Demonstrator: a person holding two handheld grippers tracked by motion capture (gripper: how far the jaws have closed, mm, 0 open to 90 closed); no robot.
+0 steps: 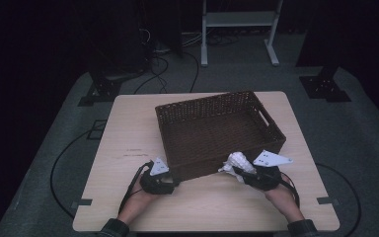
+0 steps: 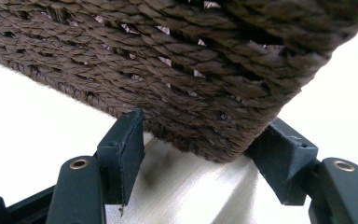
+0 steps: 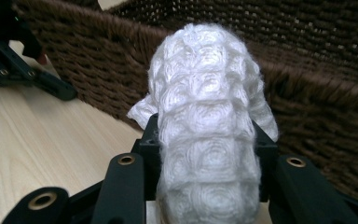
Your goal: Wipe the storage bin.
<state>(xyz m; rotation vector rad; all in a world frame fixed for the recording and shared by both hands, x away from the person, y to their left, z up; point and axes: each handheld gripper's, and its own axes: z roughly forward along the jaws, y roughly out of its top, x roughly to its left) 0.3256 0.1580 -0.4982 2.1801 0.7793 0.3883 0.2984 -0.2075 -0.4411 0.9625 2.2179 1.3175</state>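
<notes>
Gripping a white cloth (image 3: 207, 126), the right gripper (image 1: 244, 170) sits at the near wall of the basket (image 1: 271, 129), close to its right-hand near corner. Its jaws are clamped on the cloth, which bulges up between them as a rolled, waffle-textured wad and hides most of the gap. In the high view the cloth (image 1: 237, 162) shows just at the outside of the basket's near rim, raised off the table (image 1: 123, 128) and not yet inside. Behind it in the right gripper view stands the dark woven wall of the basket (image 3: 317, 93), and the cloth's top reaches about level with the rim.

At the basket's left-hand near corner rests the left gripper (image 1: 164, 181). Its jaws stand apart, one on each side of the corner of the basket (image 2: 168, 70), and the woven corner sits in the gap between them. Whether the pads press on the weave I cannot tell; the corner seems to hang just above them, with pale tabletop showing beneath it. In the right gripper view the left gripper (image 3: 51, 86) shows far off at the upper left, low beside the basket wall.

The basket lies slightly askew on the pale wooden table, with a handle slot in its right end. Both forearms come in from the near edge.
</notes>
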